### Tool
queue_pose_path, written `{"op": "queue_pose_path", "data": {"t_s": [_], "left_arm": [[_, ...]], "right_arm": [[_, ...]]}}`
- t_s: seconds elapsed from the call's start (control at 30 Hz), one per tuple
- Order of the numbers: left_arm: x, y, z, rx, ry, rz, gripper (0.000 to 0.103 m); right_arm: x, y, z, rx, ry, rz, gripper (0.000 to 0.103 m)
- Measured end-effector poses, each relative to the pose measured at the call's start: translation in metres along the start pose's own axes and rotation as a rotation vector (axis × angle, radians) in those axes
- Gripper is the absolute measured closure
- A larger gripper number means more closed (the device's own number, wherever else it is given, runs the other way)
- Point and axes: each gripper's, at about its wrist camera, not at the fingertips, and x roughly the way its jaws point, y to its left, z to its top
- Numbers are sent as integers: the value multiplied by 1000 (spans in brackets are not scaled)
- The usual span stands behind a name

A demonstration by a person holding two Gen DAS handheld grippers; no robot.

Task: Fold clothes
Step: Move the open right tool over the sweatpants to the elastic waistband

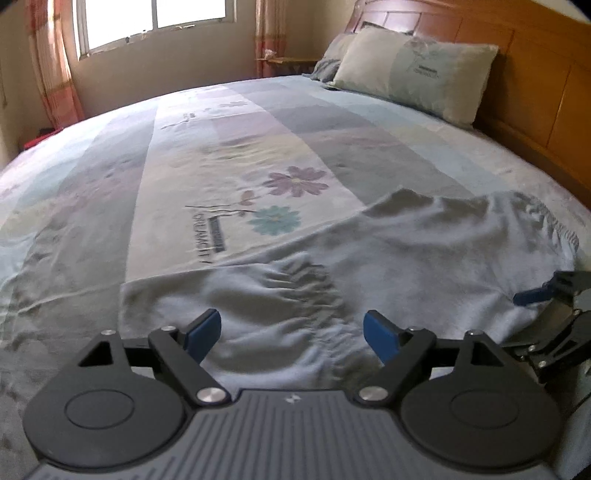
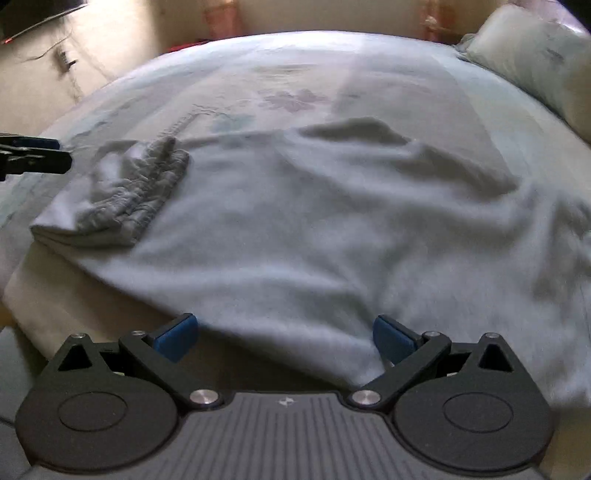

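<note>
The left gripper (image 1: 291, 334) hovers with jaws spread wide and empty, directly above the gathered elastic waistband (image 1: 314, 295) of a pale grey garment (image 1: 424, 258) spread on the bed. The right gripper (image 2: 284, 339), likewise wide apart and holding nothing, sits at the garment's near edge. Beyond the cloth lies a flower-patterned bedsheet (image 1: 221, 147), then two pillows (image 1: 417, 70) against a wooden headboard (image 1: 535, 85).

Daylight enters through the window (image 1: 147, 22) far ahead-left of the left gripper (image 1: 291, 332). Right wrist view dimmer, motion-blurred. Fisheye bends both edges.
</note>
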Motion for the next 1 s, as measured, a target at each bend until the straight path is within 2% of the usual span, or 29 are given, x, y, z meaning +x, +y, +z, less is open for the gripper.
{"op": "queue_pose_path", "data": {"t_s": [0.1,0.17,0.23,0.3,0.43,0.6,0.67,0.73,0.87,1.0], "left_arm": [[2,-29,-4,1,17,5,18],[5,-46,-5,-9,30,-9,18],[7,-62,-5,-17,39,-19,18],[9,-77,-4,-25,44,-22,18],[12,-99,-3,-37,45,-11,17],[21,-119,-3,-57,71,2,17],[25,-125,-3,-70,84,1,17],[26,-131,-4,-74,89,5,17],[27,-138,-5,-68,96,9,16],[31,-140,-2,-72,98,28,16]], "right_arm": [[-23,-6,1,0,-59,29,0],[-29,-15,3,8,-97,-16,0],[-25,-30,0,47,-85,-44,0],[-18,-48,-9,109,-31,-27,0],[-34,-64,-20,161,-57,28,0],[-56,-79,-16,119,-160,-44,0],[-53,-91,-16,123,-148,-72,0],[-43,-109,-21,170,-84,-99,0],[-53,-128,-28,234,-112,-43,0],[-60,-136,-5,221,-183,-10,0]]}}
